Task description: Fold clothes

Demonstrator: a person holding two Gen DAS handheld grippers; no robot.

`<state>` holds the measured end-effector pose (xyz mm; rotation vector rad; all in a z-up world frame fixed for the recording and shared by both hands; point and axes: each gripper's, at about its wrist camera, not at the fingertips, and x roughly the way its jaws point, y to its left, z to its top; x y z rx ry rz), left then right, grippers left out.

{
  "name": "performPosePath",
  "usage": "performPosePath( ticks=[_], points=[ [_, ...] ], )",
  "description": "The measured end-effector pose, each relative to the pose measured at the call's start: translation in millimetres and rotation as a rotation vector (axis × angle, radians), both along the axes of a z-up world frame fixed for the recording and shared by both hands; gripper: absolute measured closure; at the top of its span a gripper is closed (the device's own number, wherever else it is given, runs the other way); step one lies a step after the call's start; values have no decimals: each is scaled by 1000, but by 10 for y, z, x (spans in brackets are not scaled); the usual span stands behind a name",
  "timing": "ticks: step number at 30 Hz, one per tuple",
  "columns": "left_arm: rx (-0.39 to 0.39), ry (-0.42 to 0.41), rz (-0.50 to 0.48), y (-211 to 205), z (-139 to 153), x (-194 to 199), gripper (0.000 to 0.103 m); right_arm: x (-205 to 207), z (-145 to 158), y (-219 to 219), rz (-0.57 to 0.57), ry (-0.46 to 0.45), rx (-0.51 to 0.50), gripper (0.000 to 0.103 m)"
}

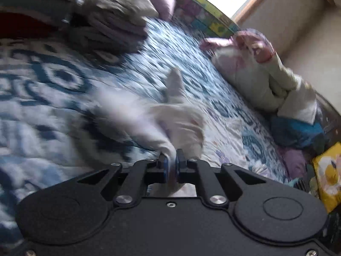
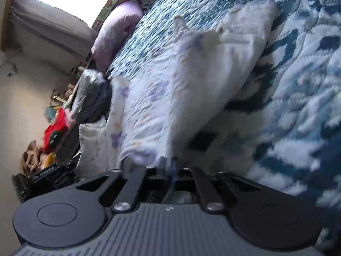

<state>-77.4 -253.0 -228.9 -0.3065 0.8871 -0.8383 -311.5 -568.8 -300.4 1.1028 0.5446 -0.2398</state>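
A white garment with small purple flowers (image 2: 170, 89) lies stretched over the blue and white quilt (image 2: 298, 85). My right gripper (image 2: 169, 164) is shut on its near edge. In the left wrist view the same white garment (image 1: 177, 119) is blurred, and my left gripper (image 1: 172, 160) is shut on another edge of it, lifted off the quilt (image 1: 53, 81). A gloved hand (image 1: 115, 15) on the other gripper's handle shows at the top left of that view.
A pile of white and pink clothes (image 1: 262, 74) and a blue cloth (image 1: 298, 128) lie at the bed's far side. A purple pillow (image 2: 115, 34), a grey bundle (image 2: 91, 93) and red items (image 2: 55, 132) line the bed's edge by the wall.
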Motion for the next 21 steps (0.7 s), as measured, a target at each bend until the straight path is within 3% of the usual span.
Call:
performPosePath(
  ticks=[3,6,8,9,12,17,21],
  points=[
    [29,43,90,192,-130,93,97,-92,27,63,12,10,-32,100],
    [-9,154,127,316,-338,197,91,-225,-53,-36,-55,-17,-14,83],
    [-62,218,158,399,-442,247,63,-265,-134,-116,-99,-55,14,35],
    [-86,250,179,438,-496,275,61,-284,-175,-155,-121,-73,28,30],
    [-185,347,220,514,-640,349,61,-310,-295,-255,-168,-129,64,29],
    [-171,317,293,440,-731,544,61,-208,-489,-324,-180,-206,110,30],
    [-163,300,325,311,-798,715,64,-74,-473,-355,-152,-211,62,30]
  ],
)
